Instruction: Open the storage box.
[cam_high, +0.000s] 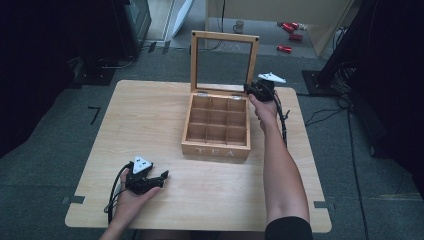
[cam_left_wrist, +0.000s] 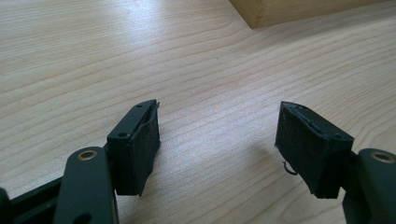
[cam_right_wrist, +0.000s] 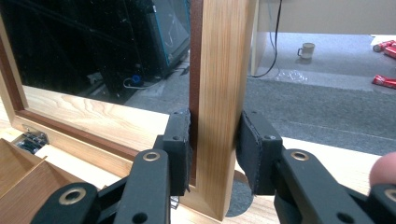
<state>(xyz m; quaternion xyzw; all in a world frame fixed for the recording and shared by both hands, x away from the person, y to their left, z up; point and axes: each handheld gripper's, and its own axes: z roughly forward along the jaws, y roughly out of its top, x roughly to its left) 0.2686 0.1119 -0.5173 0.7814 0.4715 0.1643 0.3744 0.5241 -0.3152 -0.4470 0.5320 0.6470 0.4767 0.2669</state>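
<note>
Two forearms reach in from the bottom of the high view: the left claw (cam_high: 163, 176) lies low near the front of the pale wooden table (cam_high: 150, 120), the right claw (cam_high: 248, 89) is stretched to the upright glass-paned lid (cam_high: 224, 62) of the compartmented wooden tea box (cam_high: 217, 125), lettered "TEA".

Left claw view: jaws wide, nothing between, the box's corner (cam_left_wrist: 266, 11) ahead.

Right claw view: the right claw (cam_right_wrist: 214, 148) has just been closing, and its pads clamp the lid's side rail (cam_right_wrist: 217, 93).
</note>
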